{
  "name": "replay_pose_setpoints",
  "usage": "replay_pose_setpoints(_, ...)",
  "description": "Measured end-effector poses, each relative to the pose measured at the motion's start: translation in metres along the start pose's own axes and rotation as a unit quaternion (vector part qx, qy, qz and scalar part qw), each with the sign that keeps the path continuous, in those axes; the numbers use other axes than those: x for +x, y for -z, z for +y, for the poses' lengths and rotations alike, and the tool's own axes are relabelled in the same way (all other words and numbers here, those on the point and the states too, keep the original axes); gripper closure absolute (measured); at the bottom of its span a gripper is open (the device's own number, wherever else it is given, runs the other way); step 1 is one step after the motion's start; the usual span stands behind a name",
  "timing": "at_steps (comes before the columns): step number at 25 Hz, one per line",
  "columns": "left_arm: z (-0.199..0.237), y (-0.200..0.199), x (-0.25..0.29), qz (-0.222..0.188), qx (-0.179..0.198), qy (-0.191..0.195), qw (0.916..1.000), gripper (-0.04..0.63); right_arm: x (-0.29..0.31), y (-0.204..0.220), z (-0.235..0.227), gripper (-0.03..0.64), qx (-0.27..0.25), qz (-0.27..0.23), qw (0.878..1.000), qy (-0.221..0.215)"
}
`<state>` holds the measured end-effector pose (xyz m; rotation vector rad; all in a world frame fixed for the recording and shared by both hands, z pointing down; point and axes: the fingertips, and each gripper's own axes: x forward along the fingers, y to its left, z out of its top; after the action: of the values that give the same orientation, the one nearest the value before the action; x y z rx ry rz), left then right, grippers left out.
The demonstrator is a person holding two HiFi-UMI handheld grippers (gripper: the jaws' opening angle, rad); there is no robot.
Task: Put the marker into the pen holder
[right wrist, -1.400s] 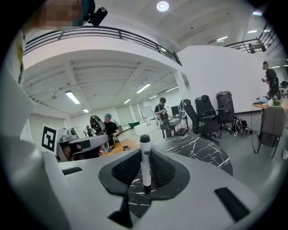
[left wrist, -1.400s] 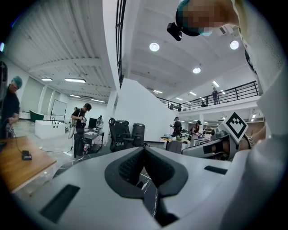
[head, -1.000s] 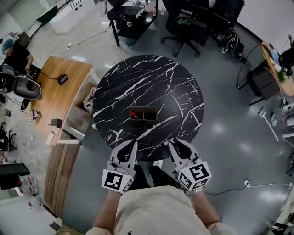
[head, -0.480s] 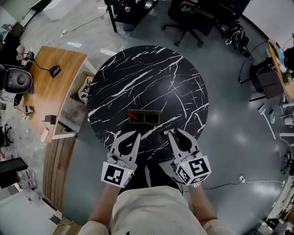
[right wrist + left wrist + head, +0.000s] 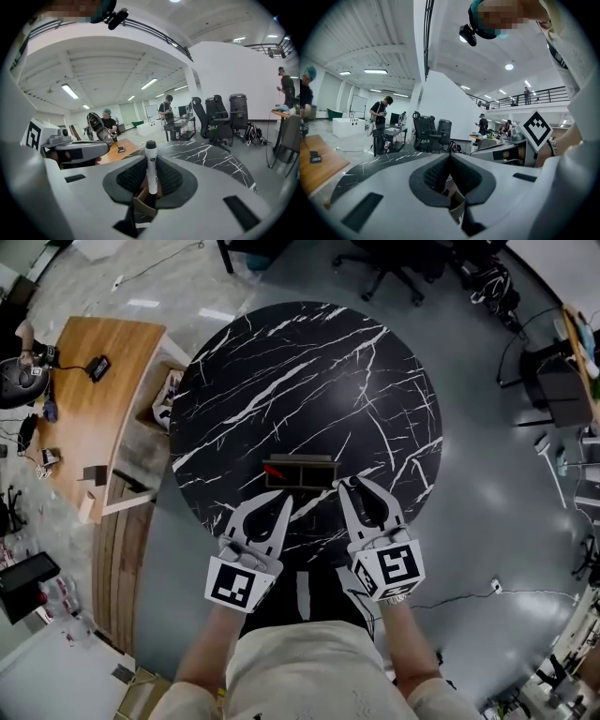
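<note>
In the head view, a round black marble tabletop (image 5: 309, 381) carries a brown pen holder (image 5: 314, 460) with two compartments, standing near the edge closest to the person. A red object (image 5: 274, 470) lies in its left compartment. The left gripper (image 5: 281, 504) and the right gripper (image 5: 345, 486) are held side by side over the near edge of the tabletop. Both point towards the pen holder, and the right one's tips are just beside its right end. Each gripper carries a cube with square markers at its back.

In the left gripper view, the jaws are pressed together with nothing between them. A corner of the brown pen holder shows just beyond and below them, and the right gripper shows off to the right.

In the right gripper view, the jaws are clamped on the marker (image 5: 150, 168). It is a white barrel with a black cap, standing upright between the ribbed pads with the cap rising above them. The pen holder's brown rim shows directly below the jaws, and the marble tabletop stretches out behind.
</note>
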<state>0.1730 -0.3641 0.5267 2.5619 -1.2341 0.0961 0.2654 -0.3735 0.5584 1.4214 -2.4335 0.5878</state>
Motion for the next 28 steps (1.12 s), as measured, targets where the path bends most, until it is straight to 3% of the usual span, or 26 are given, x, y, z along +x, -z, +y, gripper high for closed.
replay_pose_setpoints(6, 0.014, 0.026, 0.009, 0.026, -0.008, 0.004, 0.9996, 0.586, 0.031, 0.037, 0.005, 0.535, -0.018, 0.032, 0.999, -0.005)
replay_pose_setpoints(20, 0.027, 0.058, 0.018, 0.04, -0.025, 0.007, 0.9989, 0.586, 0.072, 0.098, 0.003, 0.535, -0.042, 0.08, 0.996, 0.007)
replay_pose_setpoints(28, 0.032, 0.073, 0.016, 0.045, -0.039, 0.007, 0.9982, 0.586, 0.084, 0.104, 0.001, 0.535, -0.042, 0.062, 0.997, 0.021)
